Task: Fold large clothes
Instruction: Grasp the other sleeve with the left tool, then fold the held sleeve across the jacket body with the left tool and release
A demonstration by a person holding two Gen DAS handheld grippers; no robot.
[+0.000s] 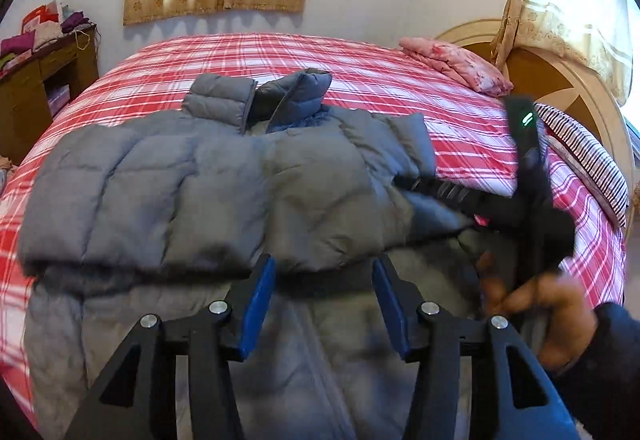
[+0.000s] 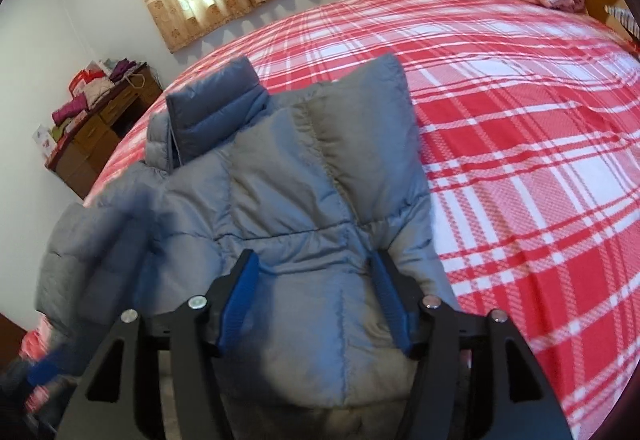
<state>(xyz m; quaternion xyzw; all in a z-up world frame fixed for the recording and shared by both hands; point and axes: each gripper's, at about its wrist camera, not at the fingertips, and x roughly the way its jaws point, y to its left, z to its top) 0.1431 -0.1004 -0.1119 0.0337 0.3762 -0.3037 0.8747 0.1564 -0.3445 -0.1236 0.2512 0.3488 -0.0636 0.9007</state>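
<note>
Grey jacket [image 1: 208, 175] half-folded on bed [image 1: 460, 143]. Left claw [image 1: 324, 280] open, empty; right claw [image 2: 316, 276] open astride jacket, not pinching. Risk: puffy layer springing back unheld, slippery fabric sliding.

Jacket [image 1: 208, 179] lies on bed [image 1: 400, 79], collar toward far wall. Folded quilt [image 1: 456, 65] at headboard, right. Desk [image 1: 36, 79] left of bed.

A red plaid bedspread [image 1: 400, 71] is lying ahead of the tongs, a folded pink quilt [image 1: 452, 63] sitting far right, a cluttered wooden desk [image 1: 36, 79] standing far left.
</note>
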